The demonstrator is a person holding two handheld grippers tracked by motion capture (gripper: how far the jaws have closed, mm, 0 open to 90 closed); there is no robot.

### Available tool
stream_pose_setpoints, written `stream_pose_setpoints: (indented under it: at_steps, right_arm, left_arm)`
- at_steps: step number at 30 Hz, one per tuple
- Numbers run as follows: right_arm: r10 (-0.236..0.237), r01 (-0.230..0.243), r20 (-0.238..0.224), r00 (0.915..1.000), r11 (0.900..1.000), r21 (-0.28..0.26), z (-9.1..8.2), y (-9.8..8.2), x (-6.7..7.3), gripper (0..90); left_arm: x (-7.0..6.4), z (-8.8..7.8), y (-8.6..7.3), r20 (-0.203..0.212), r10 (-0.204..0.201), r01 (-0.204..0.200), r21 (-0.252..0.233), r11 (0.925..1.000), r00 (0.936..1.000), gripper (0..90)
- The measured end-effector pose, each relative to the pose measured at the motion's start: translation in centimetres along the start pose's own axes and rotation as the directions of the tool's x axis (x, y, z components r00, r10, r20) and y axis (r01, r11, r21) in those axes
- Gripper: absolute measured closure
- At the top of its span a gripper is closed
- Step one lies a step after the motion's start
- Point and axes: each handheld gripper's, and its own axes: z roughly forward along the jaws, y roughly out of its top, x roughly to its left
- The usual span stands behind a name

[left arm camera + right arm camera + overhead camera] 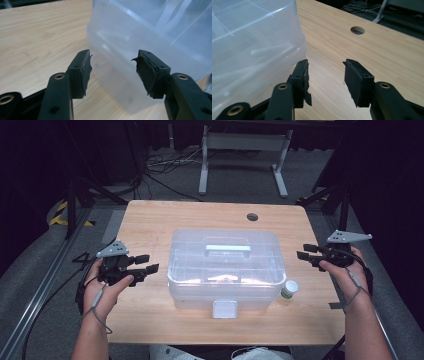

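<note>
Both hands are level, pointing inward at the plastic box [226, 269]: left gripper [145, 263] at nine o'clock, right gripper [304, 251] at three, both with jaws apart and empty.

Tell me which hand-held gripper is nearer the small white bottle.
Right. The right hand-held gripper sits just beyond the small white bottle, on its side of the clear box; the left hand-held gripper is across the box.

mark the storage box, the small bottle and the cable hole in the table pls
storage box [225, 270]: high view, on its clear lid.
small bottle [289, 289]: high view, on its white cap.
cable hole [357, 30]: right gripper view, on the round opening.
</note>
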Motion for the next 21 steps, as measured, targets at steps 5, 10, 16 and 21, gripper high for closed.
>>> stream_pose_setpoints:
  at_steps: [5, 10, 16, 21]
  right_arm:
    - [0.012, -0.012, 0.006, 0.9999, 1.000, -0.015, 0.0, -0.5, 0.1, 58.9]
    - [-0.005, 0.005, -0.003, 1.0000, 1.000, -0.008, 0.1, -0.5, 0.3, 56.5]
    - [-0.036, 0.036, -0.002, 0.9993, 0.999, 0.002, 0.1, -0.6, 0.3, 52.7]
    - [-0.005, 0.005, 0.015, 0.9999, 1.000, 0.027, -0.2, -0.7, 0.3, 52.6]
  left_arm:
    - [0.1, 0.3, -0.1, -0.081, 0.073, -0.072, 0.023, 0.9972, 0.9940, 45.4]
    - [-0.1, 0.7, 0.0, -0.109, 0.110, -0.105, 0.047, 0.9933, 0.9879, 45.3]
    - [-0.4, 1.0, 0.1, -0.094, 0.119, -0.115, 0.055, 0.9919, 0.9884, 44.1]
    - [-1.1, 1.2, 0.8, -0.054, 0.130, -0.127, 0.063, 0.9899, 0.9900, 44.4]
